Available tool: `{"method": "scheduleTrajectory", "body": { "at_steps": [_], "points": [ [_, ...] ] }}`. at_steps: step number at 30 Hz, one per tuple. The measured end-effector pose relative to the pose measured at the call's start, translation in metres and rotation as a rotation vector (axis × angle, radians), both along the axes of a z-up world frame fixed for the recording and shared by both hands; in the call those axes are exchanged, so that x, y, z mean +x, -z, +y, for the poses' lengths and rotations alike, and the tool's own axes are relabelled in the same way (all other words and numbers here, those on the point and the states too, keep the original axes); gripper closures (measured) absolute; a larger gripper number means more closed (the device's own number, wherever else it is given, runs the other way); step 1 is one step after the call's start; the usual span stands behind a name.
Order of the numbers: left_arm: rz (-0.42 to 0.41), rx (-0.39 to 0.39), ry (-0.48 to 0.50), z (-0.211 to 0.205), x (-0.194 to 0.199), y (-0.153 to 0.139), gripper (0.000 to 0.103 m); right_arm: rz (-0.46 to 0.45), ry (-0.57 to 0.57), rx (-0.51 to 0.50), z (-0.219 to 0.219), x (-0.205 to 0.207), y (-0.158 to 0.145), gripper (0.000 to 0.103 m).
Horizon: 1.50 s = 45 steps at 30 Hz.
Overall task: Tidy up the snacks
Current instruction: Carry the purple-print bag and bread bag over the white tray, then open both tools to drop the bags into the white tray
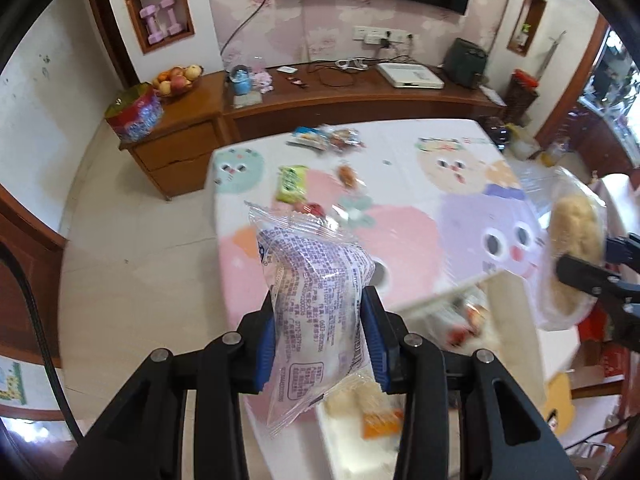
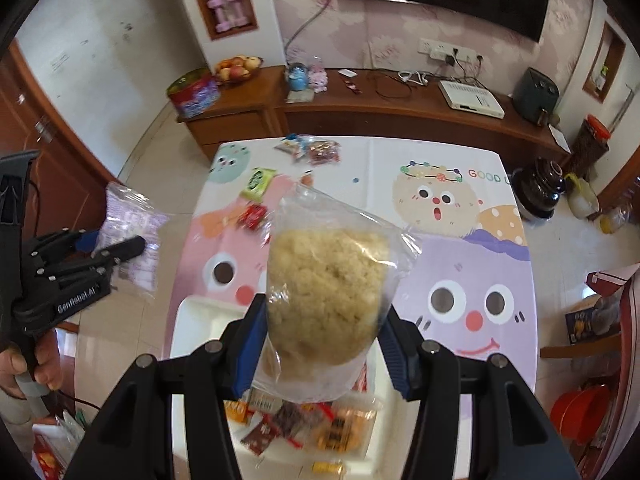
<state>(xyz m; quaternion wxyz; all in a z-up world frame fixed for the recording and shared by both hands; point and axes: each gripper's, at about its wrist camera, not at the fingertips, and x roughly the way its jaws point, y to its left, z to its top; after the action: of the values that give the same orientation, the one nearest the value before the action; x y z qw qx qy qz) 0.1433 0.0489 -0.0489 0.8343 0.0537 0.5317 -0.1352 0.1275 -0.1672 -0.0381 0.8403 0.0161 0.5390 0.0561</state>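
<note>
My left gripper (image 1: 320, 344) is shut on a clear packet with purple print (image 1: 316, 300), held up above the near left part of the table. My right gripper (image 2: 324, 344) is shut on a clear bag of pale yellow crumbly snack (image 2: 328, 292), also lifted over the table. Each wrist view catches the other gripper: the right gripper (image 1: 592, 268) with its bag (image 1: 576, 232), the left gripper (image 2: 116, 252) with its packet (image 2: 132, 224). Below lies a white tray (image 2: 200, 316) holding several small wrapped snacks (image 2: 304, 424). A green packet (image 2: 259, 182) and a red packet (image 2: 252, 216) lie loose on the cartoon tablecloth (image 2: 440, 160).
More packets (image 2: 312, 148) sit at the table's far edge. Behind stands a wooden sideboard (image 2: 360, 108) with a fruit bowl (image 2: 236, 68) and a round tin (image 2: 192, 92). A dark jar (image 2: 536, 192) and a red basin (image 2: 576, 412) are to the table's right. A hand (image 2: 24, 364) grips the left handle.
</note>
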Motion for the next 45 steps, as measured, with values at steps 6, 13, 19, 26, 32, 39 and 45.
{"method": "scheduleTrajectory", "body": {
  "at_steps": [6,13,19,26,32,39,45],
  "points": [
    [0.02,-0.074,-0.013,-0.006,-0.052,-0.001,0.066,-0.084,-0.031,-0.047,0.021,-0.053,-0.016,0.05],
    [-0.015,-0.054,-0.026,-0.016,-0.091,0.01,0.065,-0.1,-0.039,-0.084,0.035,-0.095,-0.009,0.05],
    [-0.041,0.017,-0.02,-0.026,-0.106,0.023,0.065,-0.056,-0.025,-0.106,0.035,-0.108,0.01,0.05],
    [-0.001,0.013,-0.028,-0.028,-0.109,0.035,0.065,-0.009,-0.024,-0.119,0.038,-0.114,0.025,0.05],
    [0.044,0.016,-0.002,-0.037,-0.112,0.048,0.064,0.026,-0.031,-0.116,0.04,-0.115,0.035,0.05],
    [0.032,0.031,0.004,-0.04,-0.114,0.047,0.065,0.051,-0.041,-0.126,0.043,-0.112,0.04,0.05],
    [0.043,0.064,-0.015,-0.039,-0.112,0.05,0.025,0.072,-0.032,-0.135,0.041,-0.11,0.045,0.049]
  ]
}}
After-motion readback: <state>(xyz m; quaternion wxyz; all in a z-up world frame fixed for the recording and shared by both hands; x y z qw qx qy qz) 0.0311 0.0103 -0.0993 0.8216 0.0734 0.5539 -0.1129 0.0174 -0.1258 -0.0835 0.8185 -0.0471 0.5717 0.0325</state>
